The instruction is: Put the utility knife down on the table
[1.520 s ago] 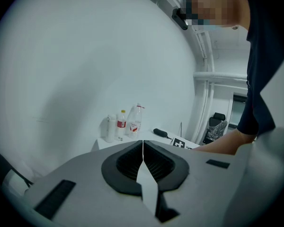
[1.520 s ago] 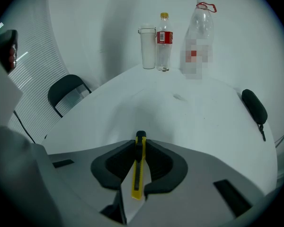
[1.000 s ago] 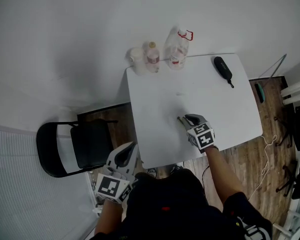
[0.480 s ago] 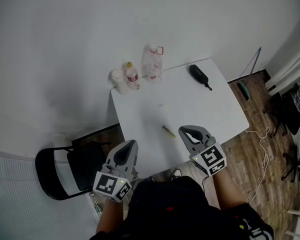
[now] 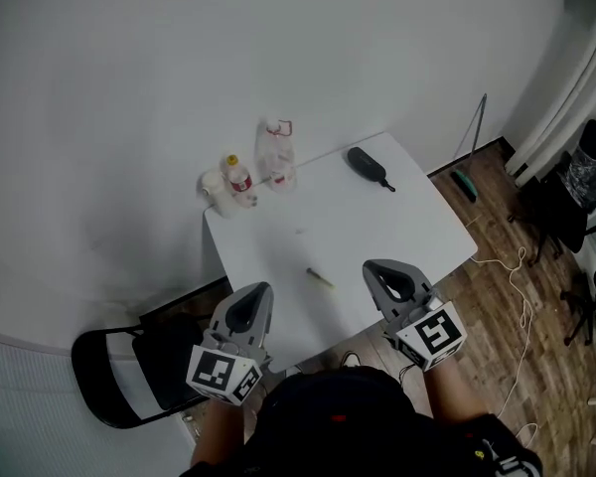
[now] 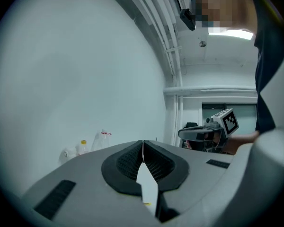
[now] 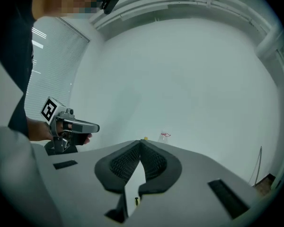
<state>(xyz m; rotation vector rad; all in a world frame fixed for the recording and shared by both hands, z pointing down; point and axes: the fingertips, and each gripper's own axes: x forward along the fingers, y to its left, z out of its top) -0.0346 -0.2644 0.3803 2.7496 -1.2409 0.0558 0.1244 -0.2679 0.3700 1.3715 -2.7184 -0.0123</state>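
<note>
The utility knife (image 5: 321,277), small and yellowish, lies on the white table (image 5: 377,222) near its front edge, and nothing touches it. My right gripper (image 5: 389,270) hangs above the table's front right, a little right of the knife, shut and empty. Off the front left corner, over the chair side, my left gripper (image 5: 251,304) is also shut with nothing in it. In the left gripper view the pads (image 6: 154,162) meet at the left gripper's tip (image 6: 143,143). The right gripper view shows the same closed seam at the right gripper's tip (image 7: 140,144).
Two clear bottles (image 5: 276,153) (image 5: 238,178) and a white cup (image 5: 215,189) stand at the table's back left corner. A black case (image 5: 368,167) lies at the back right. A black folding chair (image 5: 129,374) stands left of the table, and cables (image 5: 517,266) run over the wood floor at the right.
My right gripper left the knife on the table, closed, rose and drew back toward the person. The left gripper also rose. The head camera now looks from higher up.
</note>
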